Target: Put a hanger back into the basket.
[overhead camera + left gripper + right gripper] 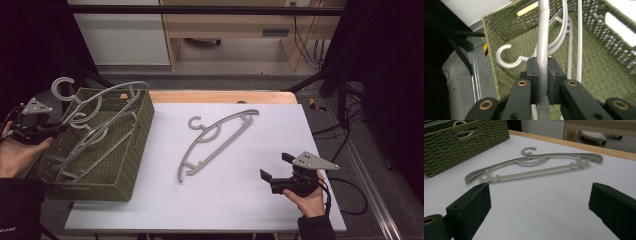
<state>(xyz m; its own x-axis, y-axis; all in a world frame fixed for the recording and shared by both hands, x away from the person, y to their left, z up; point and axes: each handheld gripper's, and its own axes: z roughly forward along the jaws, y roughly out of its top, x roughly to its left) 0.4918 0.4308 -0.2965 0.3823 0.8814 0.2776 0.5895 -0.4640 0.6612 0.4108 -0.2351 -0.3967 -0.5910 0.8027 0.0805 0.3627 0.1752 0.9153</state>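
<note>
Seen from above, a person sits at the near edge of a pale grey surface [235, 200], holding a two-jaw tool in each hand.

Nearest, by the near right corner, the right tool [276, 166] rests in the right hand [306, 197] with its jaws spread wide and nothing between them. Its own camera looks along the jaws at a grey plastic hanger [534, 166] lying flat on the surface ahead, hook pointing to the far edge.

At the left edge, the left tool [59, 127] is clenched on a second hanger [542, 50]. Its own camera shows both black pads [533, 77] pressing a thin grey bar of that hanger from either side, just below the hook [507, 58]. This held hanger leans over a green woven basket [127, 165] that sits along the left edge of the surface. Its hook sticks out past the basket's far left corner and its long body slants down inside, over at least one more hanger [85, 155] already lying in the basket.

The step in hand appears to be settling the held hanger into the basket. To do it well, the left tool should probably keep its firm pinch while lowering the bar until the hanger lies flat on the ones beneath. The hook likely needs to swing inside the rim first, so it does not catch on the weave. Only then should the jaws let go. The hanger in the middle of the surface looks like the next one to collect.
</note>
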